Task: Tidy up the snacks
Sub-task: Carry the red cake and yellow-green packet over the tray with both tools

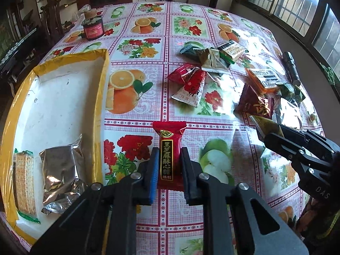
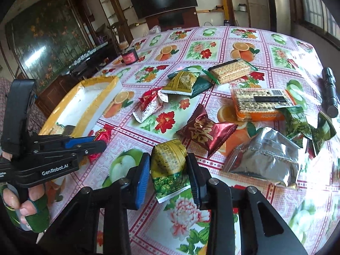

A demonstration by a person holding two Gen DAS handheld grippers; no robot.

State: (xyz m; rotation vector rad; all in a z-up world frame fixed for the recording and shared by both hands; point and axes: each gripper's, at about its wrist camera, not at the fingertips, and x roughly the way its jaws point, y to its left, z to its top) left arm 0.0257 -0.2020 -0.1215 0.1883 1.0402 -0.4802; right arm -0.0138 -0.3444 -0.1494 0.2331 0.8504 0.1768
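My left gripper is shut on a red candy packet with gold writing, held just above the table. My right gripper is shut on a gold-and-green snack packet; it also shows at the right of the left wrist view. The yellow-rimmed white box lies to the left and holds a cracker pack and a silver packet. More loose snacks lie on the table: red packets, a dark red packet, a silver bag, an orange cracker pack.
The table has a fruit-and-flower cloth. A dark jar stands at the far left. A black flashlight lies near the right edge. Green packets sit beside the silver bag. Chairs and a cabinet stand beyond the table's left side.
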